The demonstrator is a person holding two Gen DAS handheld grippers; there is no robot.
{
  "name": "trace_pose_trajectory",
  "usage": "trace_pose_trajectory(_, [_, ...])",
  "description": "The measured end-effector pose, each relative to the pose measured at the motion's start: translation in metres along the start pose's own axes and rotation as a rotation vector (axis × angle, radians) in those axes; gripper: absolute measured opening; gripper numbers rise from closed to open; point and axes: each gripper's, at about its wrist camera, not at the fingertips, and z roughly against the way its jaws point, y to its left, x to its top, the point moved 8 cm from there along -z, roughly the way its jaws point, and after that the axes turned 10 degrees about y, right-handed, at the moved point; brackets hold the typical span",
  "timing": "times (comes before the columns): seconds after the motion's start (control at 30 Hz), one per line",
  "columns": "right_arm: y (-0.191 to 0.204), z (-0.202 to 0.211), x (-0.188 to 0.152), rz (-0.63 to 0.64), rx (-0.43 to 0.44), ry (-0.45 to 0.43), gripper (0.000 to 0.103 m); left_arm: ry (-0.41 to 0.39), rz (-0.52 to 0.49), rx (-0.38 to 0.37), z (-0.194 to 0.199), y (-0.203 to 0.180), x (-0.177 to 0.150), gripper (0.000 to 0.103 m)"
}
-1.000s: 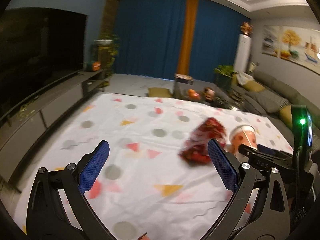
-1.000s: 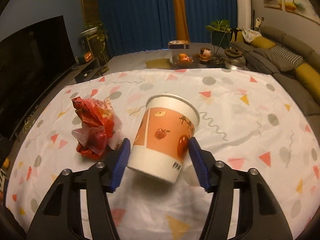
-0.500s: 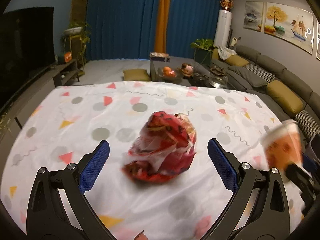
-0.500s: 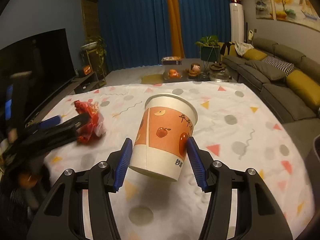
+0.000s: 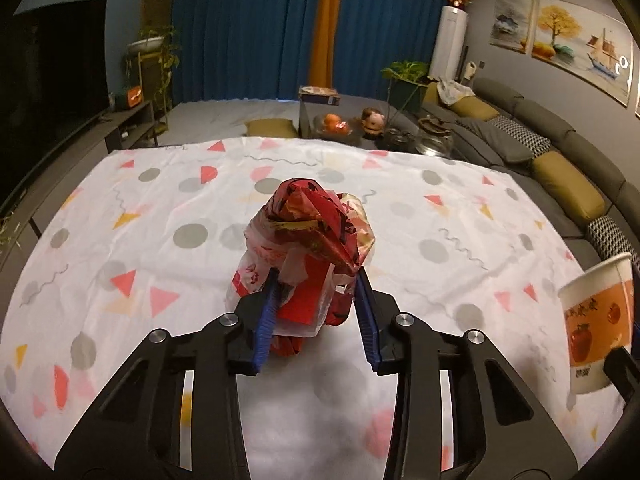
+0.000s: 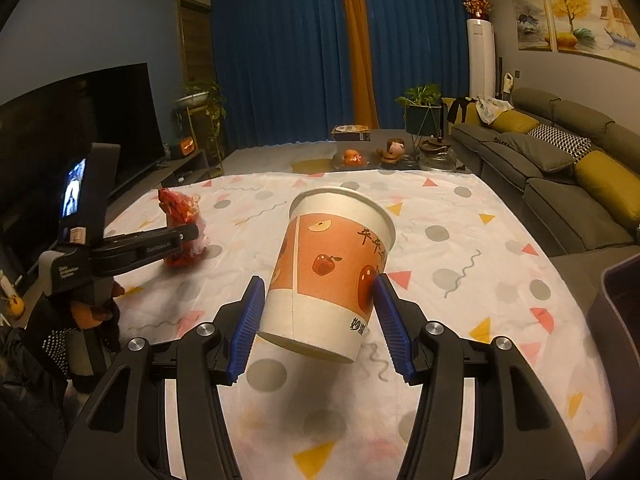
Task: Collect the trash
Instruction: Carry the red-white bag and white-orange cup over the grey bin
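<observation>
The left gripper [image 5: 316, 312] is closing on the crumpled red wrapper [image 5: 308, 248] between its pads. The right gripper [image 6: 318, 320] clamps the paper cup [image 6: 332, 272], tilted, above the patterned tablecloth [image 6: 460, 248]. Ahead: blue curtains [image 6: 280, 60]; a grey sofa [image 6: 560, 168] to the right.

sofa [image 6: 560, 168] right | TV [image 6: 76, 120] left | blue curtains [image 6: 280, 52] behind

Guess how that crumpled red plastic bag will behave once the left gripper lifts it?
The crumpled red plastic bag is probably soft: thin film bulges around the blue pads as the left gripper closes on it. Likely light for its bulk, being loosely wadded. Loose folds may sag or slip out, since only the lower part sits between the pads.
</observation>
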Motion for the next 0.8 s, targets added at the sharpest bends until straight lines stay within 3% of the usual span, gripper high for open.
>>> trace_pose_trajectory(0.37, [-0.03,0.082,-0.024,-0.039,-0.031,-0.071,0.055,-0.11,-0.089,-0.106,0.095,-0.074,-0.02,0.035])
trace_pose_trajectory(0.57, [-0.064,0.121,-0.038,-0.101,-0.072,-0.114,0.055,-0.14,-0.175,-0.187,0.132,-0.14,-0.037,0.035])
trace_pose_trajectory(0.8, [-0.132,0.155,-0.052,-0.192,-0.169,-0.152,0.055,-0.134,-0.275,-0.291,0.143,-0.232,-0.054,0.035])
